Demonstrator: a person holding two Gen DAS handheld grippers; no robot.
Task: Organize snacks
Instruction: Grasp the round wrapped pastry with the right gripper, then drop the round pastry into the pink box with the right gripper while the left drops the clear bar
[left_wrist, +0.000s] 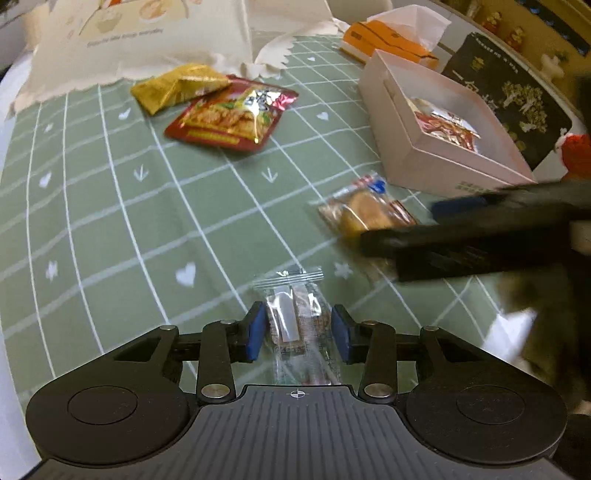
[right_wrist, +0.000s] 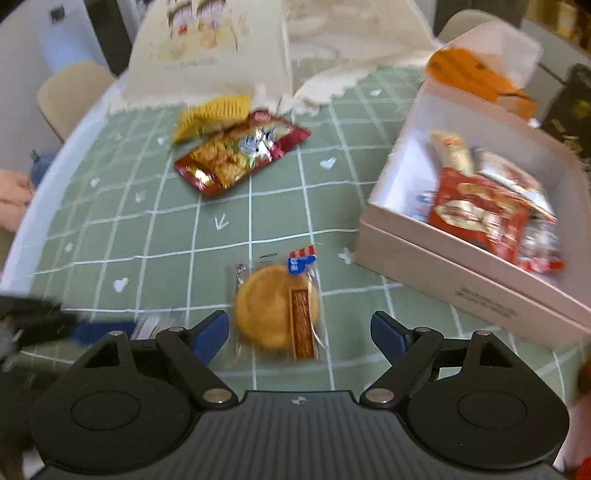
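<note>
- The table (right_wrist: 122, 254) with its green grid cloth carries everything. There's plenty of bare cloth in the middle, and the pale rounded edge curves round the left side in the right wrist view.
- The pink box (right_wrist: 458, 280) sits toward the table's right side, already part filled with packets, with its open top clear to come in from above.
- The red snack bag (left_wrist: 231, 112) and yellow packet (left_wrist: 177, 86) lie touching at the far side, well apart from both claws.
- The round cake packet (right_wrist: 277, 306) lies between the right gripper (right_wrist: 299, 334) pads. The jaws are wide and not pressing, and the box is just to its right.
- The small clear packet (left_wrist: 295, 317) lies with its long axis pointing away from the left gripper (left_wrist: 298, 330). The pads flank it and are half closed, though contact can't be made out.
</note>
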